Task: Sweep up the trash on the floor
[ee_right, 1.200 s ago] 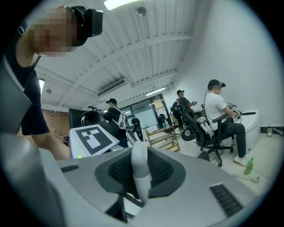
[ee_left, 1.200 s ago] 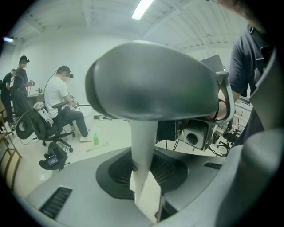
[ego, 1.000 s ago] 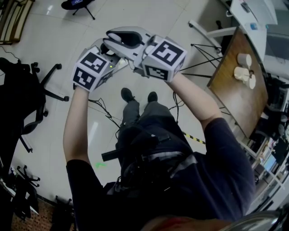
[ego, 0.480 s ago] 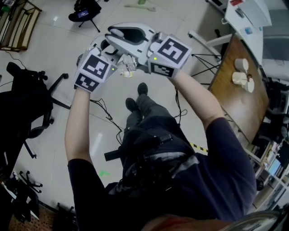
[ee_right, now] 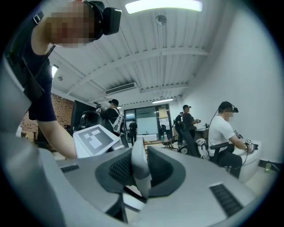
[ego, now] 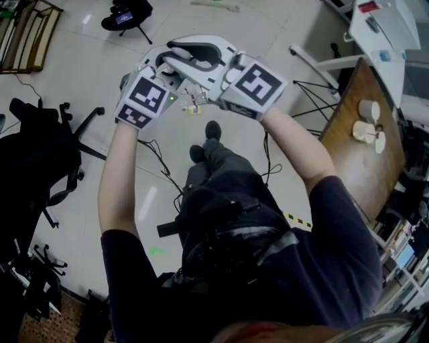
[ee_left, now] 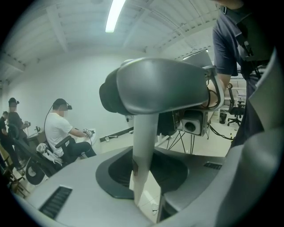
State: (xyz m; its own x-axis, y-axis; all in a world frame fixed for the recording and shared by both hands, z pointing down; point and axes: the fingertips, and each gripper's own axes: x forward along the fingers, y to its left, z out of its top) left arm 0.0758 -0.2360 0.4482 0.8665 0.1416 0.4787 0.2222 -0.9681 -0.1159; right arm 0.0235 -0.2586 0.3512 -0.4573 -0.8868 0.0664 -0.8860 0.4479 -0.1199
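1. At chest height, 12 o'clock, our left gripper (ee_left: 146,195) and right gripper (ee_right: 138,179) each clamp a pale handle (ee_left: 143,146). If either grip slackens, the handle could slide.
2. Down at our feet, cables (ego: 157,161) trail across the floor, so a careless step may snag them.
3. At 3 o'clock a wooden table (ego: 348,154) stands near, and a wide swing could strike it.
4. Far off at 12 o'clock lies a pale scrap (ego: 216,6), likely the trash, well away from us.
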